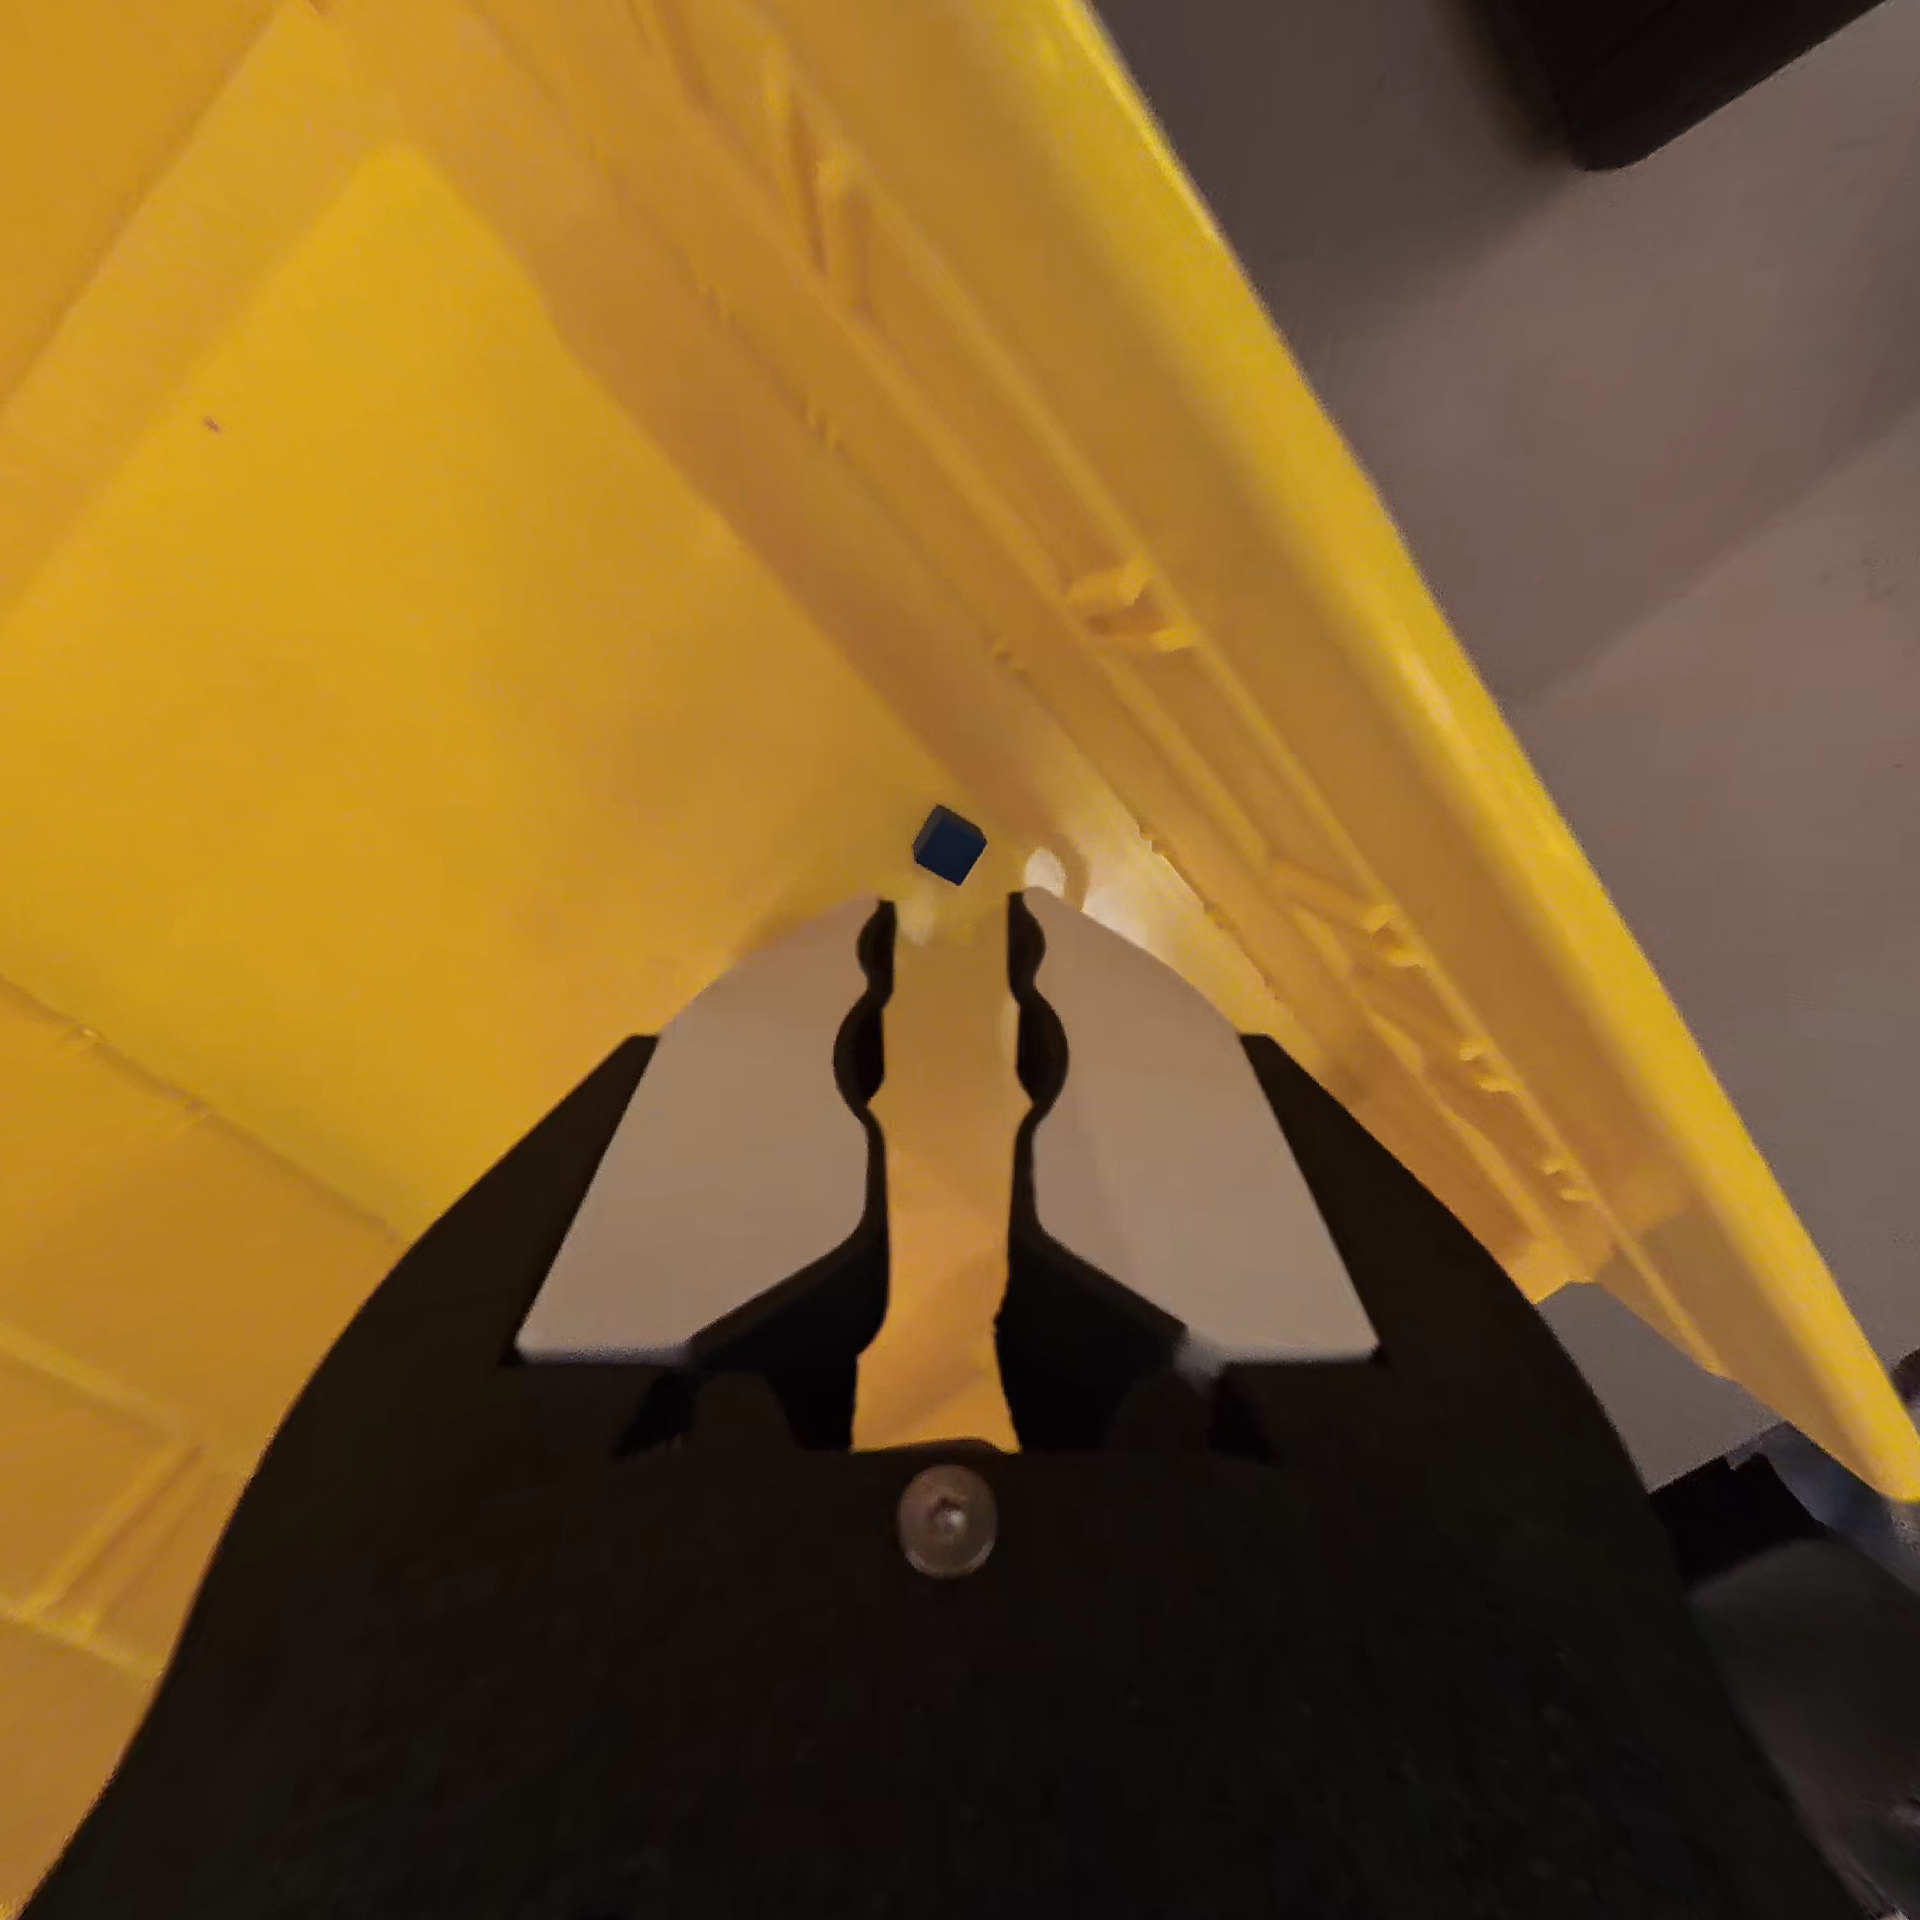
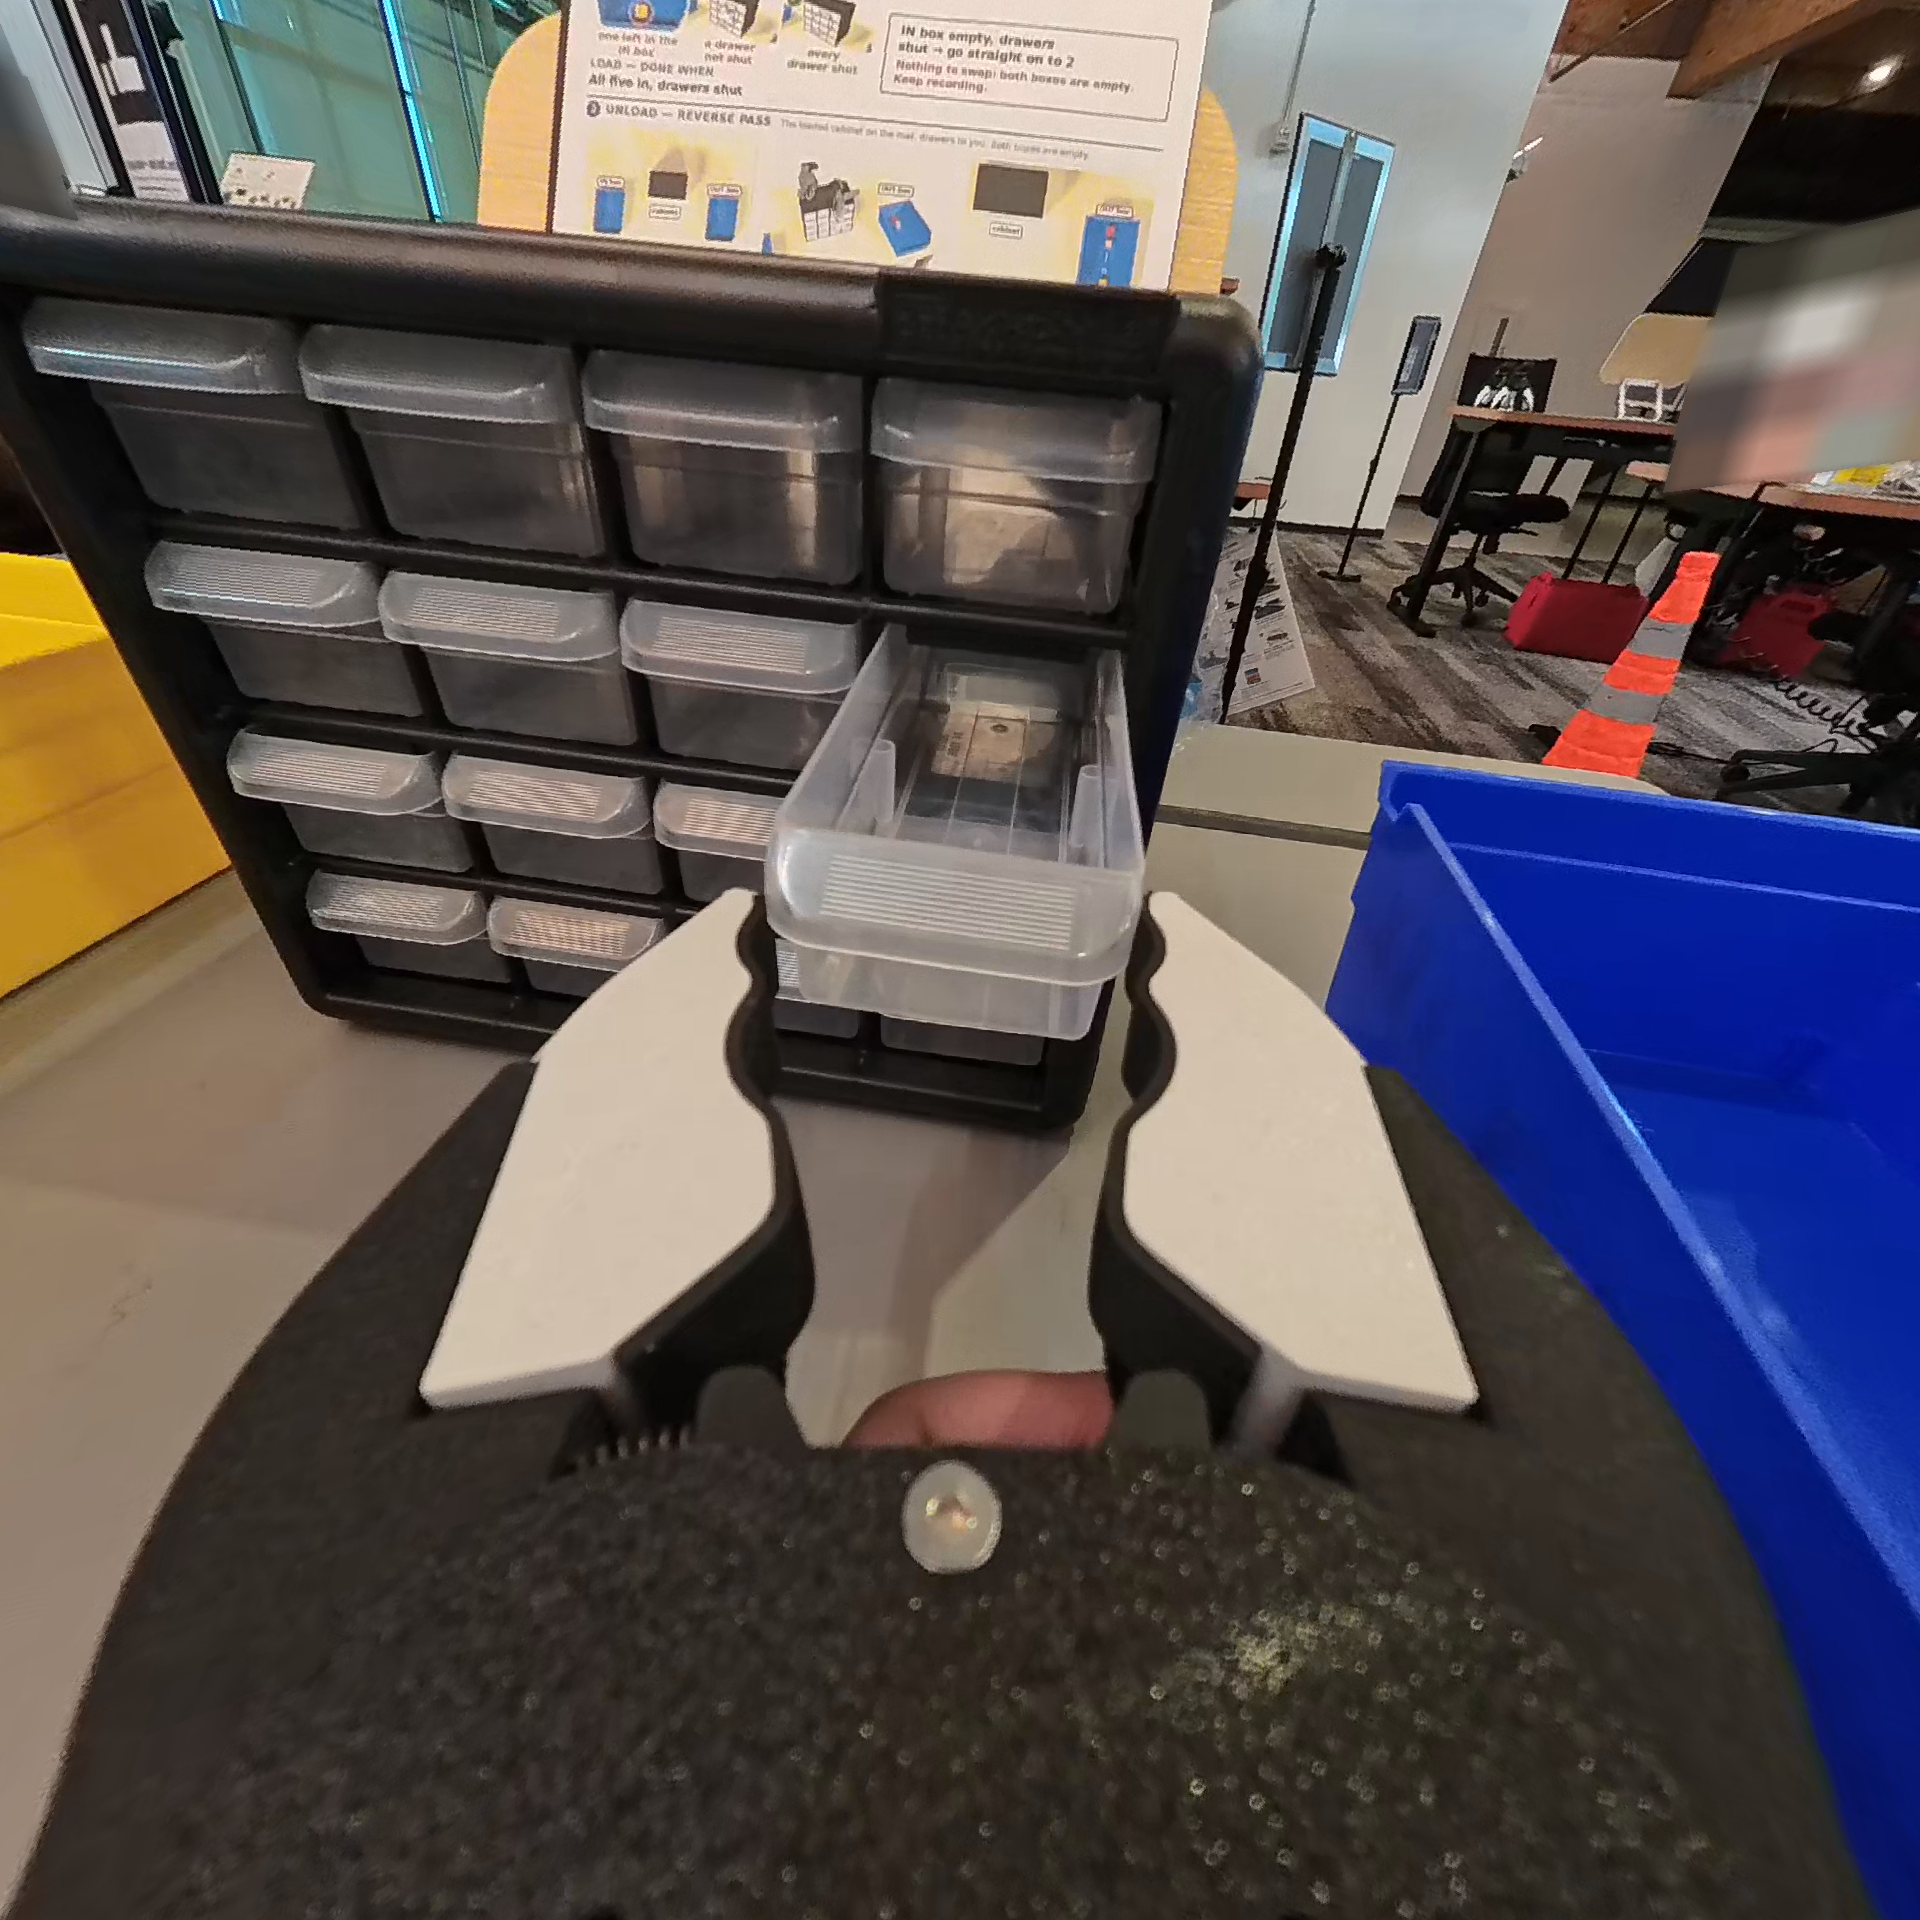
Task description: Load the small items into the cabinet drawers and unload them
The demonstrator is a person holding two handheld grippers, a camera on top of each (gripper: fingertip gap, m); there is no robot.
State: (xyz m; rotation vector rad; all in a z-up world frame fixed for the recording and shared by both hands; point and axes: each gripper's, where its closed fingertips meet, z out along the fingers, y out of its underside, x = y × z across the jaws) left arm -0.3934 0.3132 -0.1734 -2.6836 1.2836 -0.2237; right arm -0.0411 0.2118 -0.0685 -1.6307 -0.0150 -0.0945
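In the left wrist view my left gripper [image 1: 949,914] reaches into a yellow bin [image 1: 416,727], its jaws a little apart with nothing between them. A small dark blue cube [image 1: 949,844] lies on the bin floor just beyond the fingertips, by the bin's wall. In the right wrist view a black cabinet [image 2: 665,281] of clear drawers stands on the grey table. One clear drawer [image 2: 956,894], at the right end of the second row, is pulled out. My right gripper [image 2: 948,935] clasps its front, one pad on each side.
A blue bin [image 2: 1662,1039] stands right of the cabinet, close to my right gripper. The yellow bin [image 2: 73,769] is left of the cabinet. A paper sheet stands behind the cabinet. Chairs, tables and an orange cone [image 2: 1642,675] are far behind.
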